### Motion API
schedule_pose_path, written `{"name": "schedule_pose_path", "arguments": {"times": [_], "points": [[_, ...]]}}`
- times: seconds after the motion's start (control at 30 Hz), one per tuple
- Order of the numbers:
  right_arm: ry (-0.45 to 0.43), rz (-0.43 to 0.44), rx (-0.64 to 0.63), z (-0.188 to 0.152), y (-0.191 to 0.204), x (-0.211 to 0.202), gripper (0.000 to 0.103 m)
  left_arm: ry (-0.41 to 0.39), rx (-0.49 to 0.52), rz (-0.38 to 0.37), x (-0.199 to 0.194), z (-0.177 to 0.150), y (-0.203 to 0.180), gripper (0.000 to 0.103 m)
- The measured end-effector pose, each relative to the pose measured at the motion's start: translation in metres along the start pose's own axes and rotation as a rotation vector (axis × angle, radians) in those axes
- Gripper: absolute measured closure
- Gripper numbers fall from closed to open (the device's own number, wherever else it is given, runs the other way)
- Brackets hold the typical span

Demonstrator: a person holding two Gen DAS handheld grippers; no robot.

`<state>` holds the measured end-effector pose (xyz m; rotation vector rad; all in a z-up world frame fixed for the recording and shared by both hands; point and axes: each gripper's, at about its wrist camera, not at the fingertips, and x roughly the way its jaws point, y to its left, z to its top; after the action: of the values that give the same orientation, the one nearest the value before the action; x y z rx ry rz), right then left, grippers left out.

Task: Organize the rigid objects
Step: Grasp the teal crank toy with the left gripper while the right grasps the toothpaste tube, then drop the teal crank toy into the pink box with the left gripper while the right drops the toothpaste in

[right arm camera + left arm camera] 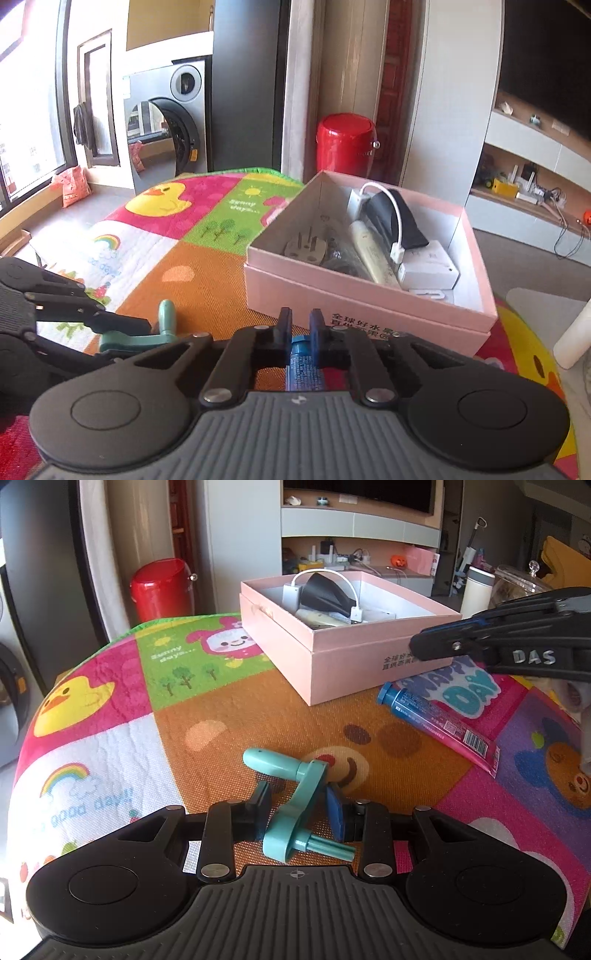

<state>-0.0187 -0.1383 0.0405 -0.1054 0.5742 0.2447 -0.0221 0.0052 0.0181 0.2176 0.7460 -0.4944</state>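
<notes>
the left hand-held gripper is low over the worktop, which is covered by a bright cartoon mat; its fingers are spread on either side of a teal crank handle that lies on the mat between them; whether the pads touch it cannot be told. ahead and to the right of this hand-held gripper stands an open pink box holding a black funnel-shaped piece, a white cable and other small items; a blue and pink tube lies on the mat just in front of the box. the right hand-held gripper has its fingers nearly together around the blue cap end of the tube; firm contact cannot be told; the box sits directly ahead of it.
</notes>
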Motion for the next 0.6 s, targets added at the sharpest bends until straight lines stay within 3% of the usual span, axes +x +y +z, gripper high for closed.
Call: {"name": "schedule_pose_path", "arguments": {"times": [0.13, 0.23, 0.33, 0.5, 0.6], "points": [[-0.055, -0.006, 0.006, 0.003, -0.005, -0.033, 0.099, -0.042, -0.022, -0.008, -0.003, -0.006, -0.001, 0.077], [-0.081, 0.006, 0.017, 0.005, -0.010, -0.051, 0.099, -0.079, 0.005, 0.008, -0.005, -0.012, -0.005, 0.077], [-0.072, 0.021, 0.002, 0.003, -0.013, -0.054, 0.098, -0.059, -0.015, 0.015, -0.004, -0.009, -0.006, 0.078], [0.003, 0.031, 0.008, -0.003, -0.007, -0.018, 0.076, -0.015, -0.072, 0.016, -0.004, -0.004, -0.006, 0.078], [0.051, 0.021, 0.028, -0.006, -0.007, 0.015, 0.071, -0.004, -0.033, 0.037, -0.008, -0.006, -0.011, 0.078]]}}
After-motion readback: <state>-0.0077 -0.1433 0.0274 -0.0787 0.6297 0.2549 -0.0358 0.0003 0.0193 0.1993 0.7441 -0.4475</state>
